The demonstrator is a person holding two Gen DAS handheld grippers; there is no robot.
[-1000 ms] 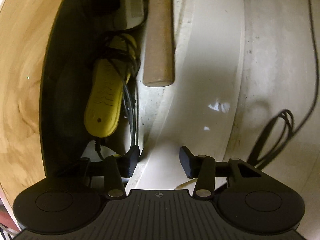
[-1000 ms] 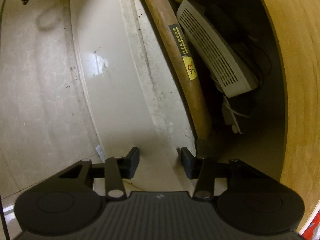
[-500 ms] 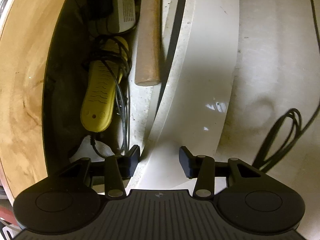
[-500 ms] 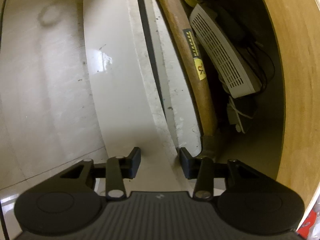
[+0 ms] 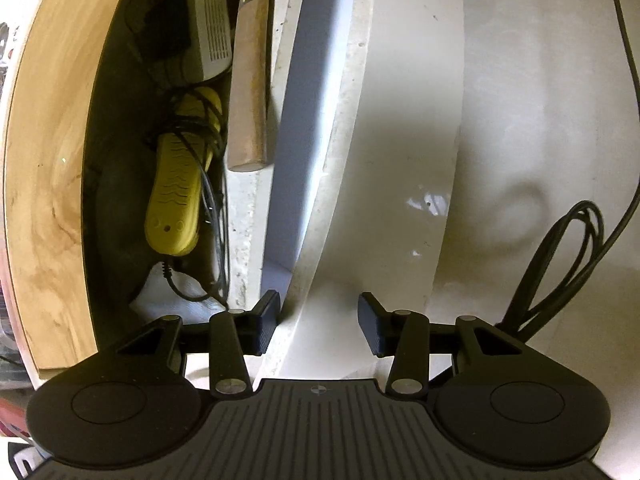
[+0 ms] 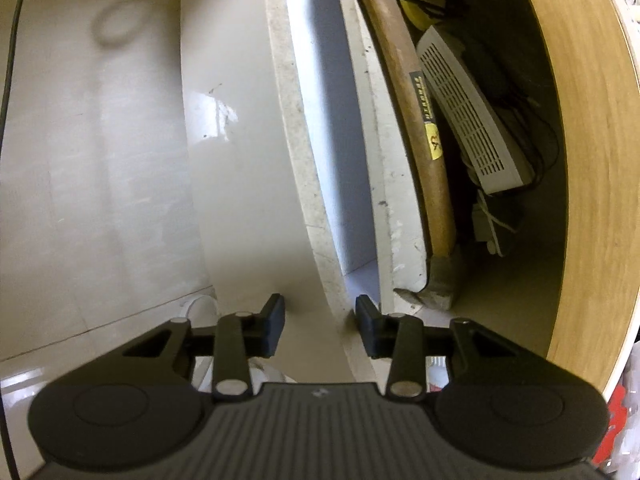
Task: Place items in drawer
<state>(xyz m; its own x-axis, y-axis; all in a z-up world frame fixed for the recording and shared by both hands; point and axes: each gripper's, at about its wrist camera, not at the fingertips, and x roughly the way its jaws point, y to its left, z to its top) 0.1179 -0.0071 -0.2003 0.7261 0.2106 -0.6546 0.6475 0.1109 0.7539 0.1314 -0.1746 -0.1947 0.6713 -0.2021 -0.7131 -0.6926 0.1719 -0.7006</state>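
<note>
Both tongs straddle the white drawer front [image 5: 400,160]: my left gripper [image 5: 318,322] has its 2 fingers a bit apart, with the panel's top edge between them, though I can't tell if they press it. My right gripper [image 6: 320,322] is closing around that edge. Inside the drawer, the hammer [image 6: 434,184] lies at 1 o'clock, the yellow gadget [image 5: 176,196] at 10.

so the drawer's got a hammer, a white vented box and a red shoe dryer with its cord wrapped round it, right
Not quite: the shoe dryer is yellow, not red, as the left wrist view shows. The rest holds: the hammer and the white vented box lie in the drawer, and a black cord is wrapped round the dryer.
</note>
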